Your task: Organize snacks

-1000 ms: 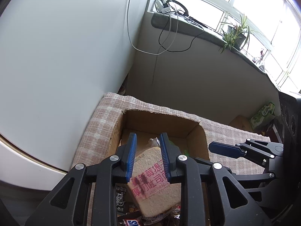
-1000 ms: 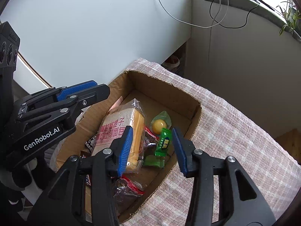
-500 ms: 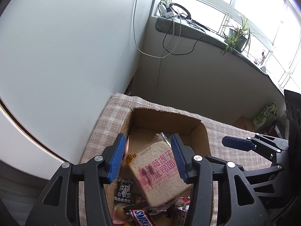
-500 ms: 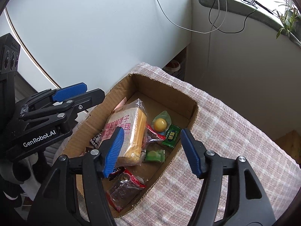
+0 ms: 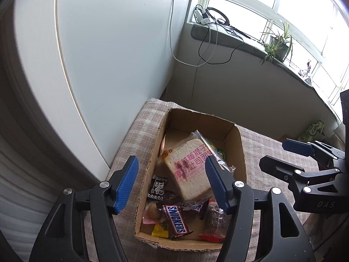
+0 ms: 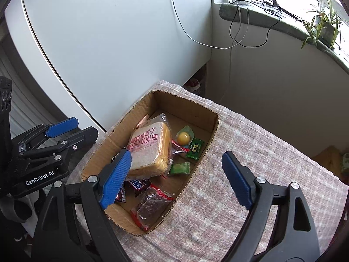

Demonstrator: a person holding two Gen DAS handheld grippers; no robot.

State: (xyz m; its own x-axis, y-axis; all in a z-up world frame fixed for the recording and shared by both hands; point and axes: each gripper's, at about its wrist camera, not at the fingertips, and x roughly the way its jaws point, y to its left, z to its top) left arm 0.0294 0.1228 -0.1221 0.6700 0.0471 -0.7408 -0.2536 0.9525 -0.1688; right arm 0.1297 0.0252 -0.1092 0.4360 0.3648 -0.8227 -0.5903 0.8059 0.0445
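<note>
An open cardboard box (image 5: 239, 150) (image 6: 122, 126) sits on a plaid cloth. It holds a wrapped bread slice (image 5: 192, 168) (image 6: 150, 150), a Snickers bar (image 5: 176, 220), green packets (image 6: 195, 147), a yellow jelly cup (image 6: 184, 137) and a dark cake in a red wrapper (image 6: 150, 205). My left gripper (image 5: 172, 183) is open and empty above the box's near end. My right gripper (image 6: 174, 179) is open and empty above the box's right wall. Each gripper also shows in the other's view: the right (image 5: 305, 166), the left (image 6: 43, 144).
The plaid cloth (image 6: 250, 144) covers the surface, which ends at a white wall (image 5: 113, 54) on the left. A windowsill (image 6: 272, 19) with cables and a potted plant (image 6: 322, 28) runs at the back. A green pack (image 5: 314, 128) lies far right.
The left gripper let go of the bread slice, opened wide and pulled back up. The right gripper released a green packet into the box, opened wide and also backed away.
</note>
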